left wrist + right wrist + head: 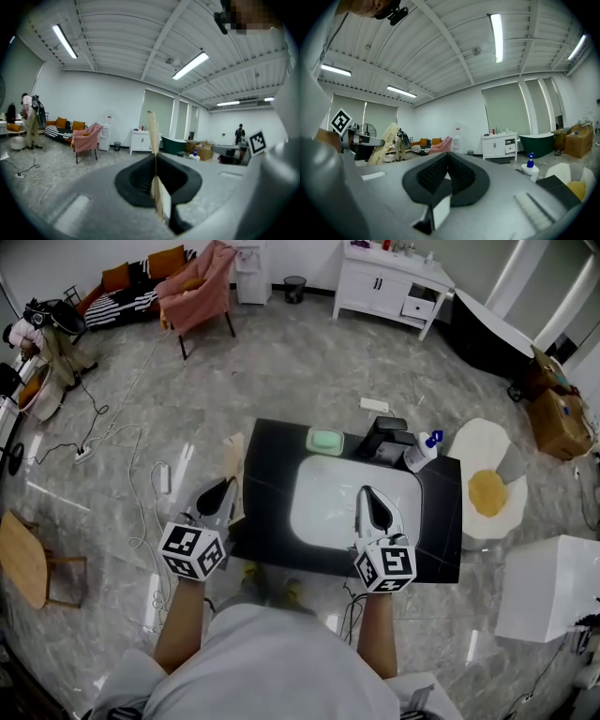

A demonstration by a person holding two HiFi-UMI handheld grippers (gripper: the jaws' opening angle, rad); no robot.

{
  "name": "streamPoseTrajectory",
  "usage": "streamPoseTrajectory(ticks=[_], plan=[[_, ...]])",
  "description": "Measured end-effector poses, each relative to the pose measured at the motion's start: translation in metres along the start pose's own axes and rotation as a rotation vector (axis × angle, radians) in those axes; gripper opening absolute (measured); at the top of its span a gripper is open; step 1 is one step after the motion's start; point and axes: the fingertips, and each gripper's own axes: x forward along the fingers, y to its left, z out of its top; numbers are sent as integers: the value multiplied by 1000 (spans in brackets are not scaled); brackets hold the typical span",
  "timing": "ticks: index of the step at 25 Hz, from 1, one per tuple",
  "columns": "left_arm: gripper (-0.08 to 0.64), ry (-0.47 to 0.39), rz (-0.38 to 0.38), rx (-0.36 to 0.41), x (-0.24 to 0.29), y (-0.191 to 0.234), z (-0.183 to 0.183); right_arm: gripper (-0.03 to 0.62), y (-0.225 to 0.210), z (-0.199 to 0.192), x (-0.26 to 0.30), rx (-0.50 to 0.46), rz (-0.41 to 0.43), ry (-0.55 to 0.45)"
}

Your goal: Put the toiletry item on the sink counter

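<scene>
Left gripper (227, 487) clamped on a flat beige packet (152, 133), just off the left edge of the counter (267, 457). Right gripper (367, 493) closed, empty, over the sink (323, 504).

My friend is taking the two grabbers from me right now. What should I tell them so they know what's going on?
Left gripper: shut on the flat beige toiletry pack, which sticks out past the jaws, just off the left edge of the black sink counter.
Right gripper: shut, empty, above the white basin.
Done: the pack is in hand.
Left: carry it over the counter, set it on a bare black spot, then open the jaws.
The green soap and blue-topped bottle already sit along the back.
</scene>
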Motion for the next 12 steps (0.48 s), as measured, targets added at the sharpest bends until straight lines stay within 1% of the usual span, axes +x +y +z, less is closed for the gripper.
streamPoseTrajectory(ticks=[3,9,12], plan=[[5,10,-24,-14,6,4,-5,3,4,-1,5,-11,0,7],[5,18,-71,-21,22,18,-3,3,7,3,22,-18,-36,8],[5,33,-90,-28,30,24,-6,3,8,1,30,-33,-41,7]])
